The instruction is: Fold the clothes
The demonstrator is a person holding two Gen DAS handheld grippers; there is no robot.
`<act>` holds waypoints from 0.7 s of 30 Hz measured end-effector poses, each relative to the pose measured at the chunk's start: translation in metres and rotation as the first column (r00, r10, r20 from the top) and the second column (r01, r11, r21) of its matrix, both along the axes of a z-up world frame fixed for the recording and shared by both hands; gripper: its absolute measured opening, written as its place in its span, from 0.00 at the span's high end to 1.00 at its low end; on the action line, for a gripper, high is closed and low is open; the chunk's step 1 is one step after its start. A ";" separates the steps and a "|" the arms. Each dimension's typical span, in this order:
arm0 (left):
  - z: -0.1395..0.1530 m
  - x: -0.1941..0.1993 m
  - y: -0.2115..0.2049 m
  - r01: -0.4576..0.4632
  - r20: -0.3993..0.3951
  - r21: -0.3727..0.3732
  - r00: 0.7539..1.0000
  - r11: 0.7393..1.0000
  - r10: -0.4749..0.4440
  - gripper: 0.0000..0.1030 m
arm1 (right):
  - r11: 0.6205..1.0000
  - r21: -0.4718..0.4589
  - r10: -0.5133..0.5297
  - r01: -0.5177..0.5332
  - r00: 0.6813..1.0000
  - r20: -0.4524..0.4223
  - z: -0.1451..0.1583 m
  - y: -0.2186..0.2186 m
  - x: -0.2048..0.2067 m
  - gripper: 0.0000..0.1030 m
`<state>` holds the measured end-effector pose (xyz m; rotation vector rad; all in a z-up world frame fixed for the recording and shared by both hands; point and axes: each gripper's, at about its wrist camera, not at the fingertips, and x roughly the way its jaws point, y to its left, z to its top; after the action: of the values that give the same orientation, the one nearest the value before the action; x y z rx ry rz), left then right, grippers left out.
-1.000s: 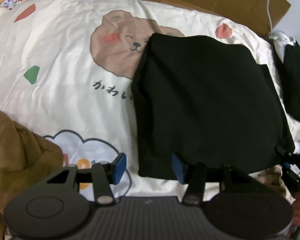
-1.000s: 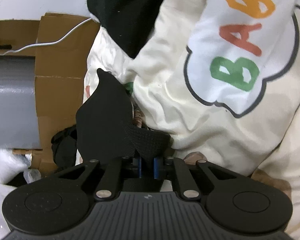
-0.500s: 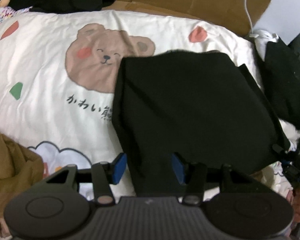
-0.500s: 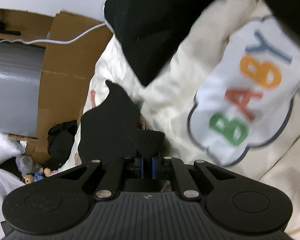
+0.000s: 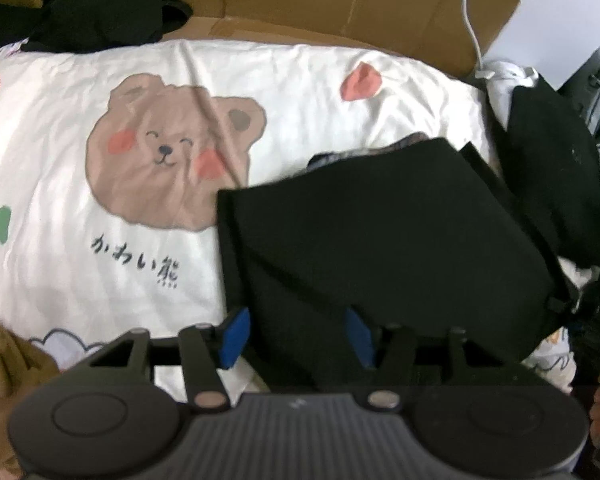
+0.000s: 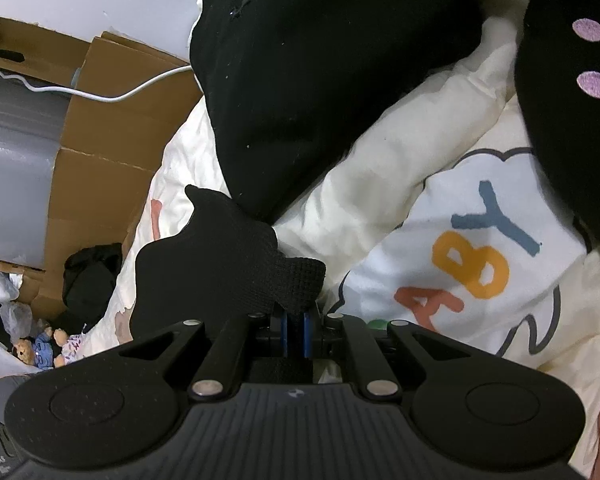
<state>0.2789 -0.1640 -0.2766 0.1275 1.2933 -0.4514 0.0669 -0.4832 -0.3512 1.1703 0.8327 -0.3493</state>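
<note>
While pinched — one black garment (image 6: 220, 264).

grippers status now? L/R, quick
Left gripper: open, jaws straddling the folded black garment's near edge, not clamped.
Right gripper: shut on a corner of the black garment.

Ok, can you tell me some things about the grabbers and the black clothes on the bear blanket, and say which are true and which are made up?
1. The right gripper is pinching a bit of the black knit garment. True.
2. The left gripper is squeezed shut on the cloth. False: its blue pads stand wide apart, with the garment's edge lying between them.
3. The bear blanket shows a smiling bear with pink cheeks. True.
4. The bear's face is hidden under the black garment. False: the garment lies to the right of it, and the face shows.
5. A white cable runs over brown cardboard. True.
</note>
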 end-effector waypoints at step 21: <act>0.018 -0.006 0.010 -0.012 0.012 -0.036 1.000 0.999 0.013 0.40 | 0.985 0.159 -0.083 0.069 0.993 0.083 -0.019 0.059 -0.042 0.57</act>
<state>0.2725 -0.1542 -0.2585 0.0921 1.2726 -0.4623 0.0253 -0.4238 -0.3703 1.3568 0.7491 -0.2960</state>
